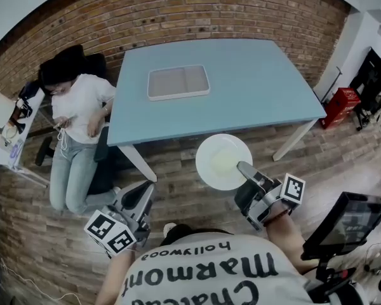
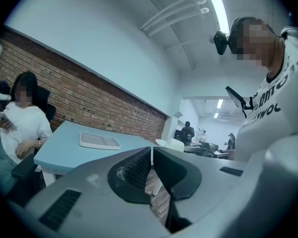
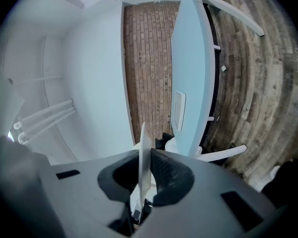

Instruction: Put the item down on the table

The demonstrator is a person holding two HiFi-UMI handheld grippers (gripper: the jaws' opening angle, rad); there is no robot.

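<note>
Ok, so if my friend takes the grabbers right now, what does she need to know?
Right gripper: shut on the rim of the white plate.
Left gripper: jaws together, nothing between them.
Plate: in the air; the head view shows it short of the blue table, over the floor.
On the table: a tray.
A person sits by the table's left end.
Done: plate is gripped.
Left: bring it over the table, probably beside the tray, lower it, open the jaws.

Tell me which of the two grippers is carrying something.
The right gripper: its jaws are clamped on the rim of the white plate. The left gripper has its jaws together with nothing between them.
</note>
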